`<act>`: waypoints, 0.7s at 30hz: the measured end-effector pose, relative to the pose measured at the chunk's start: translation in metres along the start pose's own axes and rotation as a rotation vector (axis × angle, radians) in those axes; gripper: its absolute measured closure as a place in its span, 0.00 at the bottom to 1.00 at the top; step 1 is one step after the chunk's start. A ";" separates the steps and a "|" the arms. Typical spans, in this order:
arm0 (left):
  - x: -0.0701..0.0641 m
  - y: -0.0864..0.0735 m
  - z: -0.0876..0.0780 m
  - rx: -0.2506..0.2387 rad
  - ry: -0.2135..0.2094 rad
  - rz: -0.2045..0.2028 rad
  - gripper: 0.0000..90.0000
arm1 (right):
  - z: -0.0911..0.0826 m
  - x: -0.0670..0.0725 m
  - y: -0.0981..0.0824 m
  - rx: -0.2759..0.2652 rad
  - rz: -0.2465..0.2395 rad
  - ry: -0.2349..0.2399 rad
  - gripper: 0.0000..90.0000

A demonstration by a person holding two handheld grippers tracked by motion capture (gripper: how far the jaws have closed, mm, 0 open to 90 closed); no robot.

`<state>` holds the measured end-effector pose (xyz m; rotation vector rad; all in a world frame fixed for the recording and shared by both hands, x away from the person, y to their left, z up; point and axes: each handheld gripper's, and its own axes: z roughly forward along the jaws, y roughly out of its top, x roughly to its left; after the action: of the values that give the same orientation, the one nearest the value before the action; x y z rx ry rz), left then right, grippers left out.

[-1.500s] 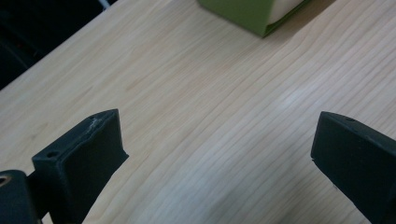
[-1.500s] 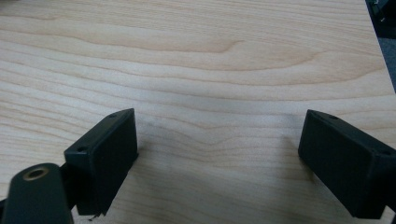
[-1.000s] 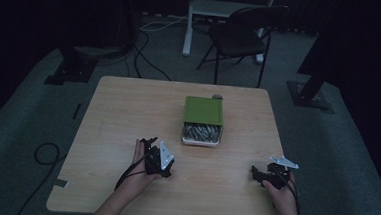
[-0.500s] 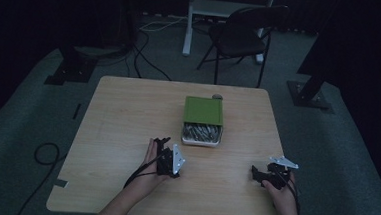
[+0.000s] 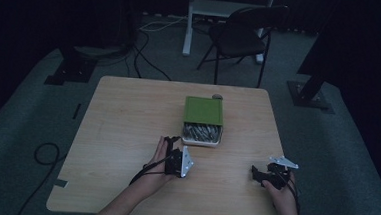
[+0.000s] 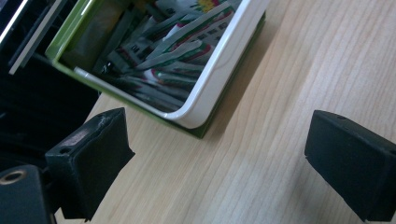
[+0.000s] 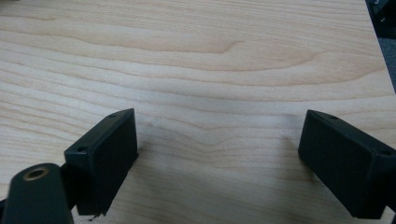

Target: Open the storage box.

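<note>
Tabletop: left hand-held gripper nearer box now.

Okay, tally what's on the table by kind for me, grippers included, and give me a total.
Grippers: 2, the left gripper and the right gripper, both with jaws apart and nothing between them.
Green box with its white tray slid partly out, full of sachets: 1.
Small round grey object behind the box: 1.
Total: 4.

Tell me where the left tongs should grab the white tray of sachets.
Probably the white tray's near rounded rim, one jaw inside, one outside, approaching from the person's side. That end juts open from the green sleeve, which covers the rest. The left tongs stand open, just short of it.
</note>
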<state>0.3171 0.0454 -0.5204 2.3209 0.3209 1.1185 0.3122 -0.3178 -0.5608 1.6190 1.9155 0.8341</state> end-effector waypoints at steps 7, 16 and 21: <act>-0.006 0.006 0.006 -0.023 -0.015 0.051 0.08 | 0.000 0.000 0.000 0.000 -0.001 0.000 0.13; -0.002 0.010 0.013 -0.060 0.022 0.060 0.32 | 0.000 0.000 0.000 0.000 0.000 0.000 0.13; -0.001 0.010 0.019 -0.033 0.006 0.095 0.41 | 0.000 0.000 0.000 0.000 0.000 0.000 0.13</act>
<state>0.3308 0.0296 -0.5250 2.3250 0.1944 1.1674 0.3122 -0.3178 -0.5608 1.6191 1.9154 0.8341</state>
